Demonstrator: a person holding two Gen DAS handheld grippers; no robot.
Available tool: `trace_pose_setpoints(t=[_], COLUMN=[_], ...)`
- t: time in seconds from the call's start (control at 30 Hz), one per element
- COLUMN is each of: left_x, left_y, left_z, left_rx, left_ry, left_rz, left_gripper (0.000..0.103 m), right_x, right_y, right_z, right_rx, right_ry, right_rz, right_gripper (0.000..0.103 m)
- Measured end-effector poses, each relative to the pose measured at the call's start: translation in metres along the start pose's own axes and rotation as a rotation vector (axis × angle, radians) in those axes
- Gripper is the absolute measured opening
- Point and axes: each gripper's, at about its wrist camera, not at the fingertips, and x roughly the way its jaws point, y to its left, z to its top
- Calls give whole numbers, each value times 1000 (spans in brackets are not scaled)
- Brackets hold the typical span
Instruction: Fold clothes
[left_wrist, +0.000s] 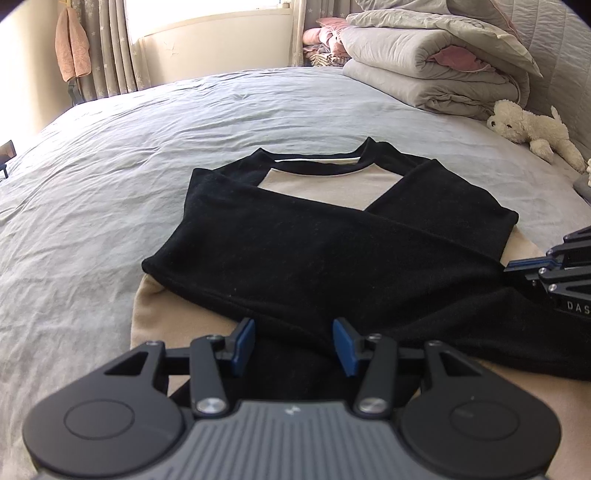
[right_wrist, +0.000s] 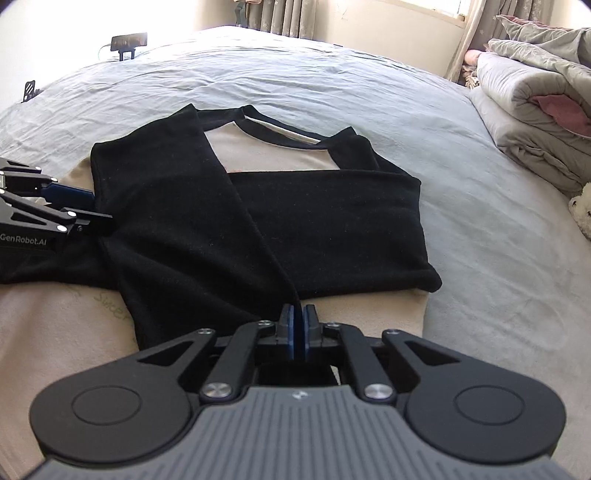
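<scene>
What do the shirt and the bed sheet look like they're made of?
Shirt: seemingly soft matte knit, maybe fleece or cotton jersey; black sleeves show faint lint specks, beige body looks smooth. Bed sheet: thin woven cloth, probably cotton, with fine creases all over.

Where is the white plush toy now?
In the left wrist view the white plush toy lies on the bed at the far right, just below the folded grey quilts.

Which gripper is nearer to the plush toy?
Right. The right gripper is at the shirt's near edge on the toy's side; the left gripper is further away.
</scene>
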Motion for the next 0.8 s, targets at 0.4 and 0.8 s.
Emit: trace_pose_setpoints(t=[0.4, 0.8], left_x=[0, 0], left_y=[4, 9], left_z=[2, 4], left_rx=[-32, -64], left_ry=[6, 13], left_rz=[-9, -19], left_gripper=[49, 49], right_x=[-40, -28], right_y=[44, 59], right_z=[-25, -30], right_rx=[-188, -220], right_ry=[-60, -21], right_rz=[211, 193], right_gripper=[19, 23])
